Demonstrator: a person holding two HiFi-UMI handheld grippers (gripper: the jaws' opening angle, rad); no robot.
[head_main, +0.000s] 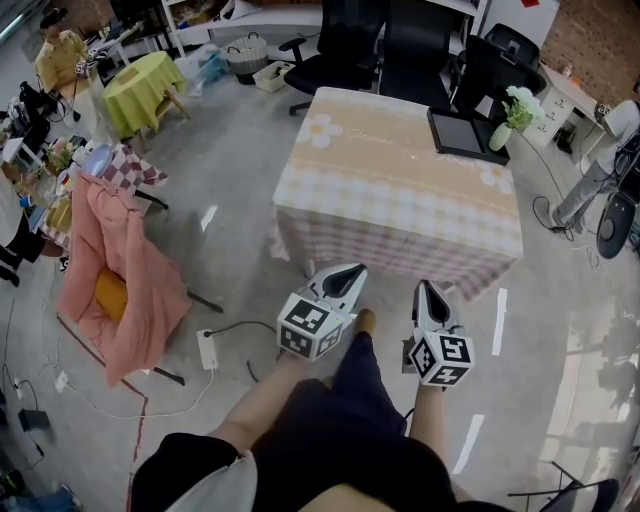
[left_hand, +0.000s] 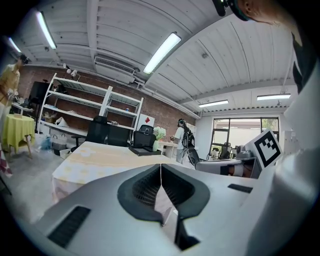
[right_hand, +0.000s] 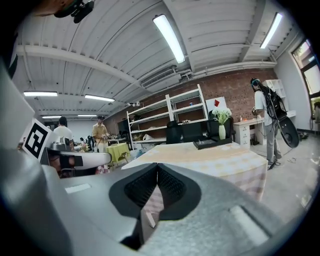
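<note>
I stand before a table (head_main: 400, 200) draped in a checked peach cloth. My left gripper (head_main: 352, 272) hangs low by the table's near edge, jaws shut with nothing between them. My right gripper (head_main: 422, 287) is beside it, also shut and empty. On the far right corner of the table lie a black tray (head_main: 465, 133) and a white vase of flowers (head_main: 510, 115). In the left gripper view the left gripper (left_hand: 161, 166) points at the table (left_hand: 100, 157). In the right gripper view the right gripper (right_hand: 157, 167) points at the table (right_hand: 210, 155) and the vase (right_hand: 222, 131).
Black office chairs (head_main: 385, 45) stand behind the table. A pink-draped chair (head_main: 120, 280) and a power strip (head_main: 209, 349) with cables lie at the left. A green-clothed round table (head_main: 145, 88) is far left. A person with a backpack (right_hand: 265, 120) stands at the right.
</note>
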